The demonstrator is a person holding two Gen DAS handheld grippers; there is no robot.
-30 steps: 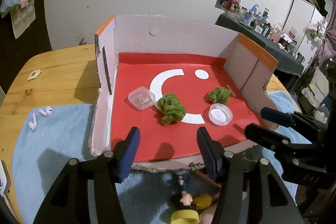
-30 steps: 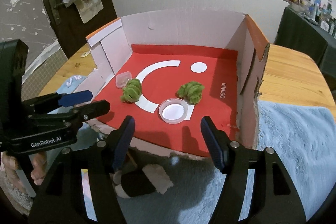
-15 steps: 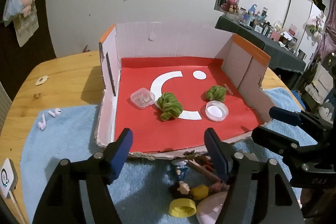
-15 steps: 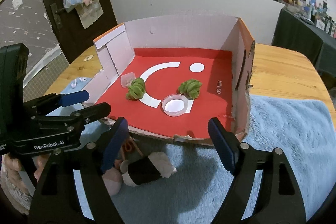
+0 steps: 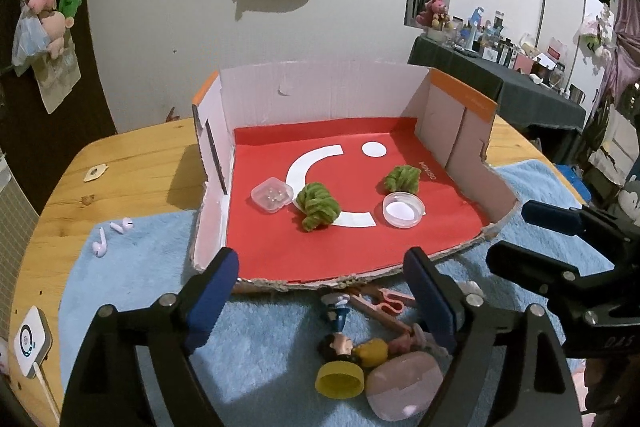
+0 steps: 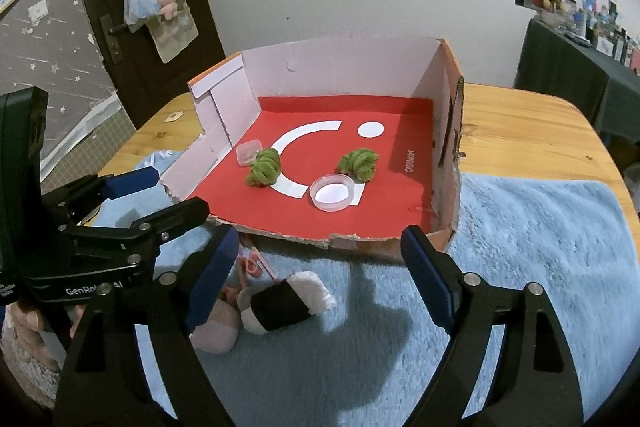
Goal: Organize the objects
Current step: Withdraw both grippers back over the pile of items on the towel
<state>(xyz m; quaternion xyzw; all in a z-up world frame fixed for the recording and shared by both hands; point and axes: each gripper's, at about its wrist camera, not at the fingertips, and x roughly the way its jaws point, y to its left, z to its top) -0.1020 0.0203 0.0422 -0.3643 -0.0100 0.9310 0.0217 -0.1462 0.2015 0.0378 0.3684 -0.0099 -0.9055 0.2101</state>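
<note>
Both grippers hang above the blue towel (image 5: 132, 291) in front of the cardboard box (image 5: 320, 95), and neither holds anything: the left gripper (image 5: 320, 291) and the right gripper (image 6: 316, 275) have wide jaws that are opening further. Already inside the box lie two green pipe-cleaner bundles (image 5: 318, 207), a small clear case (image 5: 271, 195) and a round clear lid (image 5: 403, 210). The things not yet sorted are in a tight pile on the towel: a small figurine (image 5: 352, 347), a yellow cap (image 5: 340, 381), a pink pouch (image 5: 404, 385), pink scissors (image 5: 390, 303) and, it seems, a sushi-shaped plush (image 6: 286, 301). Because they touch one another, closing on one may drag or push a neighbour, and the soft towel may catch a fingertip. Compared with one second ago, both grippers are farther back from the box, so more of the pile is visible, and their jaws stand wider.
</note>
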